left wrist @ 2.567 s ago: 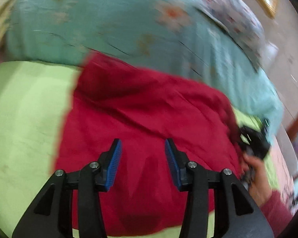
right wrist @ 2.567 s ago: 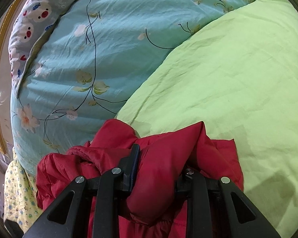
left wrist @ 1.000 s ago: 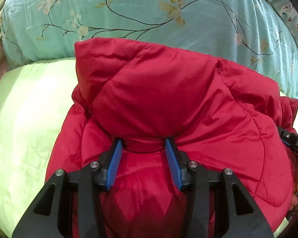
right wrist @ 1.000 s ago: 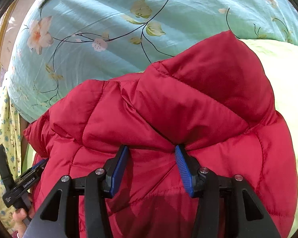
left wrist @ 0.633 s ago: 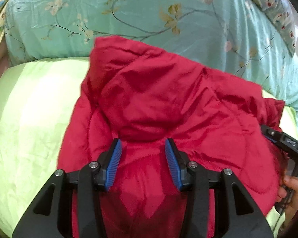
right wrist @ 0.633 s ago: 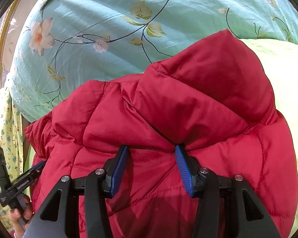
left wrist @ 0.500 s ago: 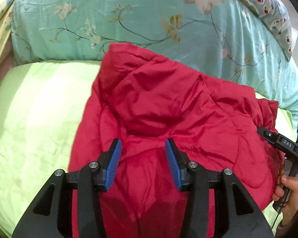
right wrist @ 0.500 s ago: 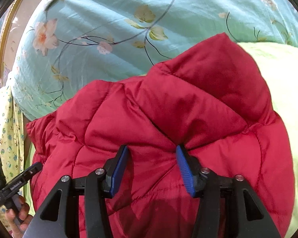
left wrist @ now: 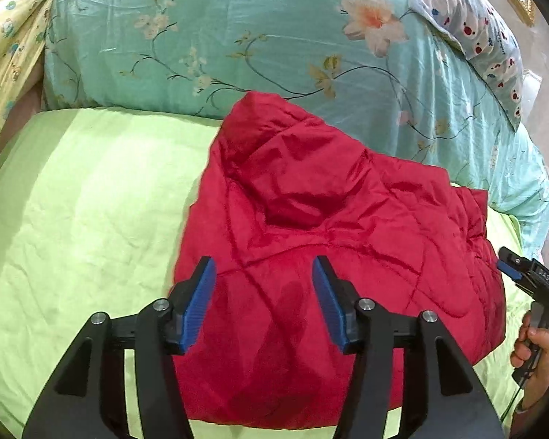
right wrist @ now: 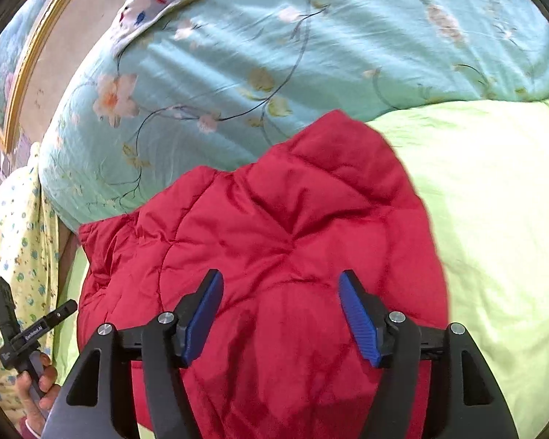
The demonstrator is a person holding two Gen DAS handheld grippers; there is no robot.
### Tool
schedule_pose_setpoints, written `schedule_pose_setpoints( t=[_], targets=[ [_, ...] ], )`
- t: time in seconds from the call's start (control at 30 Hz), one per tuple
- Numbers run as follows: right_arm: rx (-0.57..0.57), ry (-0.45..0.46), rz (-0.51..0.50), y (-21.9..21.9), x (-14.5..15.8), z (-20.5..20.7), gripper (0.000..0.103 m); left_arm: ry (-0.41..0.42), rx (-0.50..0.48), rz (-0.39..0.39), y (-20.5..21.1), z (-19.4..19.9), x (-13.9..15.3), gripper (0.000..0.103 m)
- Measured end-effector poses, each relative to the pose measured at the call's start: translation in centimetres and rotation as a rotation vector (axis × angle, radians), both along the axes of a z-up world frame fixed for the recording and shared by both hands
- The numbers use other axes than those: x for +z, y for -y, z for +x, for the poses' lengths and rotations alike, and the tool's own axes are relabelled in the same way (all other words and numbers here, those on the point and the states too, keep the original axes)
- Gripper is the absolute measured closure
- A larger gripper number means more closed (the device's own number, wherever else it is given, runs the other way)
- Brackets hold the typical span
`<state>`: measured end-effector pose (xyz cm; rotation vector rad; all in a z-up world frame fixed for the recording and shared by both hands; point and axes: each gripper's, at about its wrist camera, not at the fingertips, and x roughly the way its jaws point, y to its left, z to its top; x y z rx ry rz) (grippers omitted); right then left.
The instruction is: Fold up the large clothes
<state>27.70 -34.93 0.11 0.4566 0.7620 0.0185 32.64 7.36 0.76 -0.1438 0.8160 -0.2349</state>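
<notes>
A red quilted jacket (left wrist: 329, 219) lies folded in a bundle on the light green bed sheet (left wrist: 73, 219). Its far edge rests against the teal duvet. My left gripper (left wrist: 261, 261) hovers above the jacket's near left part. Its jaws are opening and the blue pads press on nothing. In the right wrist view the same jacket (right wrist: 274, 219) fills the middle. My right gripper (right wrist: 281, 274) hangs over its near edge with the jaws opening wide, and the fabric lies below them, not pinched. A hand (left wrist: 534, 347) on the right gripper's handle shows at the right edge of the left wrist view.
A puffy teal floral duvet (left wrist: 274, 36) lies bunched behind the jacket. A spotted pillow (left wrist: 475, 18) sits at its far right. Yellow patterned fabric (left wrist: 7, 36) hangs at the left. A gold picture frame (right wrist: 29, 58) leans beyond the bed. Green sheet (right wrist: 494, 219) spreads right of the jacket.
Both grippers have let go of the pinched jacket folds, widened their jaws, and drawn back and up. The jacket has settled flatter on the sheet.
</notes>
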Motion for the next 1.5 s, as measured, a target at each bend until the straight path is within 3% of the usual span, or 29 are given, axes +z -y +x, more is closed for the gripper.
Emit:
schedule_pose_setpoints(
  t=[0.43, 0.63, 0.83, 1.2, 1.27, 1.5],
  targets=[
    [-0.055, -0.023, 0.027, 2.9, -0.6, -1.9, 0.035, -0.042, 0.031, -0.021, -2.1, 0.0, -2.1, 0.046],
    [-0.065, -0.025, 0.028, 3.7, -0.7, -2.2, 0.034, -0.061, 0.021, -0.037, -2.7, 0.3, -2.8, 0.034],
    [-0.089, -0.048, 0.047, 5.6, -1.8, -2.6, 0.030, -0.100, 0.004, -0.119, -3.8, 0.8, -4.1, 0.026],
    [-0.028, -0.113, 0.263, 6.8, -6.8, -1.7, 0.022, -0.174, -0.038, -0.304, -4.5, 2.0, -6.9, 0.016],
    [-0.015, -0.115, 0.280, 6.5, -7.2, -1.5, 0.016, -0.182, -0.047, -0.321, -4.2, 2.2, -7.2, 0.015],
    [0.023, -0.138, 0.327, 6.0, -8.1, -0.5, 0.016, -0.186, -0.072, -0.325, -2.2, 2.8, -7.7, 0.010]
  ],
)
